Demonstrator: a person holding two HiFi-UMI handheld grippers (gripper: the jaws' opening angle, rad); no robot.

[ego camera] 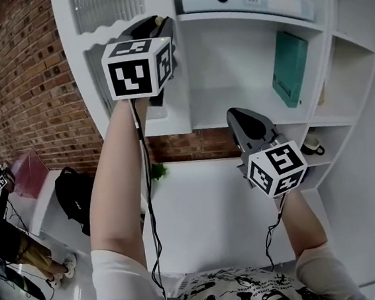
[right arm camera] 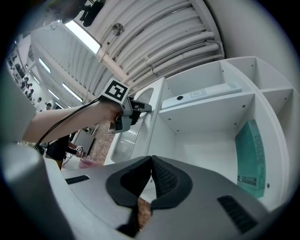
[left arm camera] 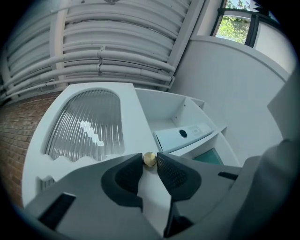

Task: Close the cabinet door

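Note:
The white cabinet door [ego camera: 171, 108] with a ribbed glass pane [left arm camera: 86, 124] stands open at the left of the shelf unit. My left gripper [left arm camera: 150, 162] is raised to the door's edge, its pads shut on the small brass knob [left arm camera: 149, 158]. In the head view that gripper [ego camera: 158, 26] sits behind its marker cube, so the knob is hidden there. My right gripper [ego camera: 241, 116] hangs lower, in front of the open shelves, touching nothing. Its fingertips meet with nothing between them [right arm camera: 151, 161]. The right gripper view shows the left gripper [right arm camera: 144, 108] on the door [right arm camera: 136, 136].
A white binder [ego camera: 245, 0] lies on the top shelf. A teal book [ego camera: 290, 68] leans in the compartment below it. A mug [ego camera: 312, 143] sits on a lower right shelf. A white desk [ego camera: 207, 210] is below, and a brick wall [ego camera: 20, 83] at the left.

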